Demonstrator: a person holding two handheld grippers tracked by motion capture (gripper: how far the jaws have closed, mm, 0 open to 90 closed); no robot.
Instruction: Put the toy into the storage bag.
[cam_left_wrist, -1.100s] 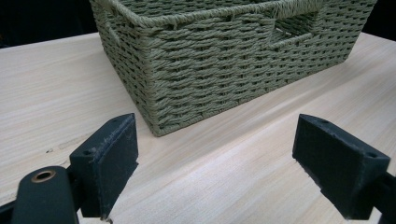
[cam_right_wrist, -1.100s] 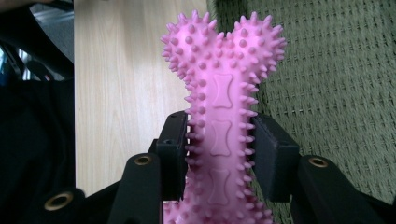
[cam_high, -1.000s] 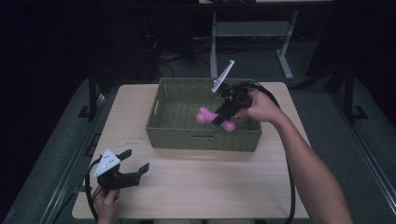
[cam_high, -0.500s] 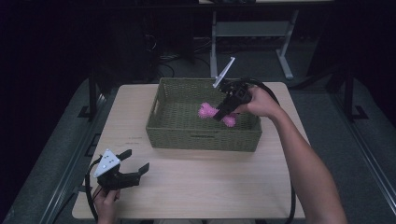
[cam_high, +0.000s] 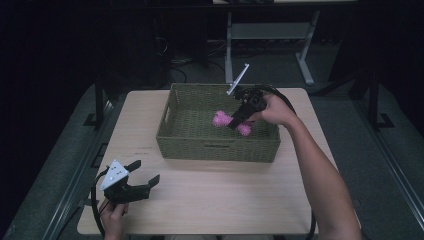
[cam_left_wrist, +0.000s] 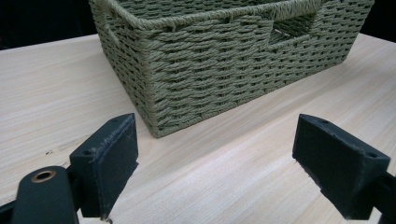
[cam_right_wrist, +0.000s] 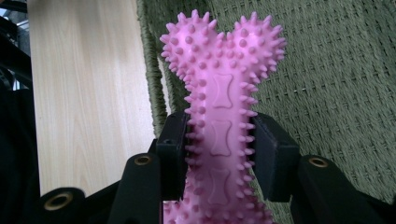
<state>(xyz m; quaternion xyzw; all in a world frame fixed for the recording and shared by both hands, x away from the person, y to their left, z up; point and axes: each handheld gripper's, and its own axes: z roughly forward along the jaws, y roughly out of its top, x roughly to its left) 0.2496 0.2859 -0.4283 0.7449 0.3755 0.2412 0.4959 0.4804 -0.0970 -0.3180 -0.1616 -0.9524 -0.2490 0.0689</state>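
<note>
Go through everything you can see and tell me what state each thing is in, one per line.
Pink bone toy: gripped at its middle, held over the basket's inside.
Basket: upright on the table, open top, nothing lying on its floor.
Right tongs: shut on the toy.
Left tongs: open, nothing between them, low over the table near the basket's corner.
Table: bare wood in front of the basket.

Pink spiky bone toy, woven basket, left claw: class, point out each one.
pink spiky bone toy (cam_right_wrist: 223, 84), right gripper view, its upper shaft.
woven basket (cam_high: 216, 150), high view, near wall.
left claw (cam_left_wrist: 215, 170), left gripper view, midway between open jaws.
</note>
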